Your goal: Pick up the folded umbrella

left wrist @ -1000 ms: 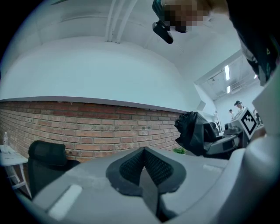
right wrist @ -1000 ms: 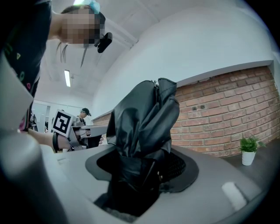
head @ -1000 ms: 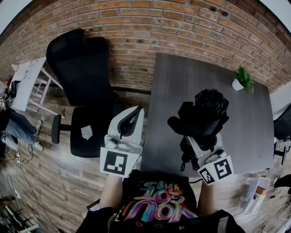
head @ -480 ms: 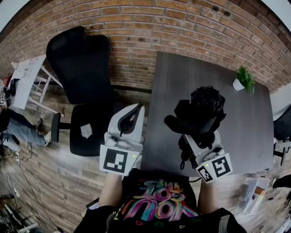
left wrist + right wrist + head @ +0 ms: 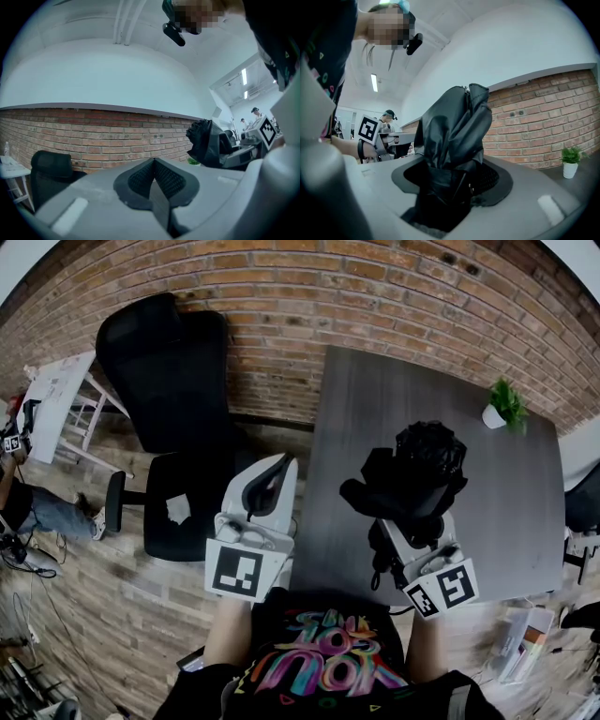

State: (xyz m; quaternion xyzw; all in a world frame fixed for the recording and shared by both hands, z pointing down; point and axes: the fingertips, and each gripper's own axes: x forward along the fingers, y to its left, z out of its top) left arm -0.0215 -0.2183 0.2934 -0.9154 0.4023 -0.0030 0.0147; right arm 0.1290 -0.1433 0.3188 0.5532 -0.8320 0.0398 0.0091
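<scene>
The folded black umbrella (image 5: 412, 479) is up off the grey table (image 5: 366, 409), held level in my right gripper (image 5: 410, 521). In the right gripper view its crumpled fabric (image 5: 454, 136) fills the gap, and the jaws of my right gripper (image 5: 452, 187) are shut on its lower end. My left gripper (image 5: 277, 470) hovers over the table's left edge, apart from the umbrella. Its black ribbed pads (image 5: 140, 176) meet with nothing between them. The left gripper view shows the umbrella (image 5: 206, 143) off to the right.
A small potted plant (image 5: 502, 404) stands at the table's far right corner. A black office chair (image 5: 169, 381) sits left of the table before the brick wall (image 5: 281, 296). Further left are a white side table (image 5: 52, 404) and a seated person (image 5: 37, 512).
Neither gripper has visibly moved, and the umbrella stays in the right one. The person at the left edge of the head view has shifted.
</scene>
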